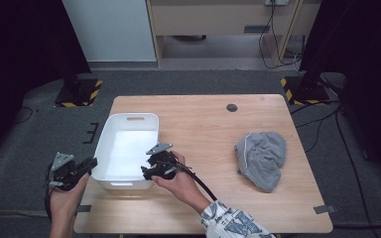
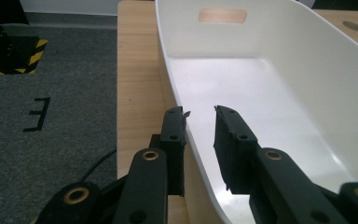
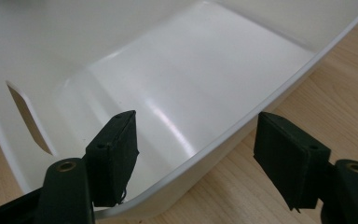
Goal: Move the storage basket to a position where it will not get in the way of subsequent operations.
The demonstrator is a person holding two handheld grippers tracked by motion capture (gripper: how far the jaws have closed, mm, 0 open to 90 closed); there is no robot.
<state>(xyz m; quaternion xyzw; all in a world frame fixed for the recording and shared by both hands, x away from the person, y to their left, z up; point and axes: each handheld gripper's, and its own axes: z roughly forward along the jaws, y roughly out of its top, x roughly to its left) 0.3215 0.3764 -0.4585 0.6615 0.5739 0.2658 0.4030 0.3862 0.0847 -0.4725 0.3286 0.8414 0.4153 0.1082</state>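
At the lower left of the high view, the left claw [image 1: 90, 163] sits at the left rim of the white bin [image 1: 110, 130]. In the left gripper view its jaws straddle that wall, one outside and one inside, nearly closed on it, though a thin gap shows beside the inner jaw. Just right of it, at lower centre, the right claw [image 1: 148, 171] stands at the bin's near right corner; in the right gripper view its jaws are wide apart over the rim, not touching. The bin lies on the left half of the worktop [image 1: 203, 119]. Farther right lies a grey cloth [image 1: 261, 157].
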